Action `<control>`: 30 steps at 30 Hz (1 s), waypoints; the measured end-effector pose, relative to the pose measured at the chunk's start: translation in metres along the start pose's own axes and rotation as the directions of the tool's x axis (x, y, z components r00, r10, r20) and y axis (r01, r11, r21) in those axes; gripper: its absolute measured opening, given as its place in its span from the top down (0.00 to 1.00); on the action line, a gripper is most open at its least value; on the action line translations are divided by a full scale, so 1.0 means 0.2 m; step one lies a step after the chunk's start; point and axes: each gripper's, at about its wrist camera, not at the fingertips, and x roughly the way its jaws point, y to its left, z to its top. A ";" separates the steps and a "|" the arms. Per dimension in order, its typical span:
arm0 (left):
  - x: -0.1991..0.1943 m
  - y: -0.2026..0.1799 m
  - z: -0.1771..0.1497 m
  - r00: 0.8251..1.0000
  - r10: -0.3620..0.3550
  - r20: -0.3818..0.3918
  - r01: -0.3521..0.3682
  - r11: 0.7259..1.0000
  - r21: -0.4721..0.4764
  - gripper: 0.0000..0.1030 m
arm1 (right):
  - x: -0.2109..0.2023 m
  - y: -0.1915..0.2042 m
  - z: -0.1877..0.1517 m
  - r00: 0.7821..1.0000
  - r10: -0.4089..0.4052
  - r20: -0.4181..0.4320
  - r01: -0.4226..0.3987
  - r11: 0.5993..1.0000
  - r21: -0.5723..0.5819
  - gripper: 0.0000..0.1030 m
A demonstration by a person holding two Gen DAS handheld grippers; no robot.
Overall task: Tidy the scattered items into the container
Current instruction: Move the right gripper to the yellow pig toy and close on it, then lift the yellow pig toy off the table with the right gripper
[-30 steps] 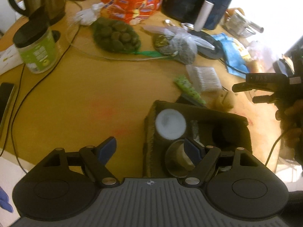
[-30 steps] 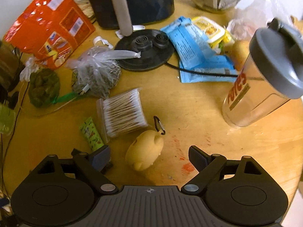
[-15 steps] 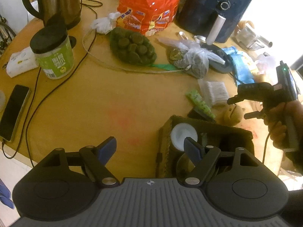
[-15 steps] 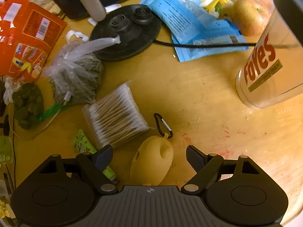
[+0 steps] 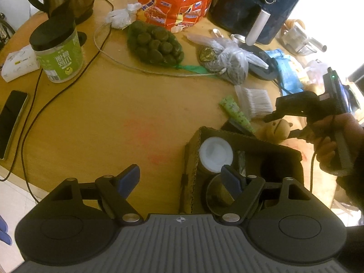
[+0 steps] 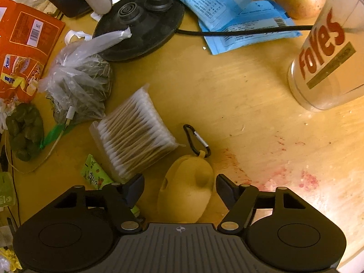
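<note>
Worktop (image 6: 227,86): round, wood, crowded. Box (image 5: 193,150), the container, sits at the near edge under the left gripper (image 5: 179,177). It already holds a white lid (image 5: 215,153) and a metal cup (image 5: 216,195).

Risks, largest item first:
- Box: cardboard, light, close to the worktop edge. A drop from the side could shove it or tip it off.
- Swab pack (image 6: 134,134): lies just left of the toy, nearly touching it. The left finger (image 6: 134,187) of the right gripper (image 6: 179,188) sits over the pack's near corner, so closing may pinch the wrapper along with the toy, or drag the pack.
- Toy (image 6: 186,193): yellow, soft-looking, rounded. Judged likely to squeeze out forward if gripped only at its near end.
- Green tube (image 6: 95,177): half under the left finger; could be snagged.
- Carabiner (image 6: 196,140): hangs off the toy's far end on a loop. It may swing and catch the box rim at release.

Position: the toy lies on the worktop between the right gripper's fingers, its body running from the palm outward, carabiner pointing far. Both fingers stand clear of it, a gap on each side. Right gripper wide open, holding nothing. From the left view, the toy sits just beyond the box's far right wall, so the carry is short.

Left gripper: wide open, empty, its right finger above the cup in the box.
</note>
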 end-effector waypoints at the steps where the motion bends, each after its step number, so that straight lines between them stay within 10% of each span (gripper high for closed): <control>1: 0.00 0.00 0.00 1.000 0.001 0.000 -0.001 1.000 -0.001 0.24 | 0.01 0.00 0.00 1.000 -0.003 -0.003 0.003 1.000 0.002 0.35; 6: 0.00 0.03 -0.01 1.000 0.005 -0.004 -0.005 1.000 -0.021 0.24 | 0.04 0.02 0.00 0.999 -0.045 0.003 0.045 0.999 0.010 0.51; 30: 0.03 -0.06 0.05 0.998 -0.066 -0.004 0.066 0.991 0.114 0.24 | -0.16 -0.02 -0.08 0.993 0.048 0.109 -0.050 0.999 0.014 0.51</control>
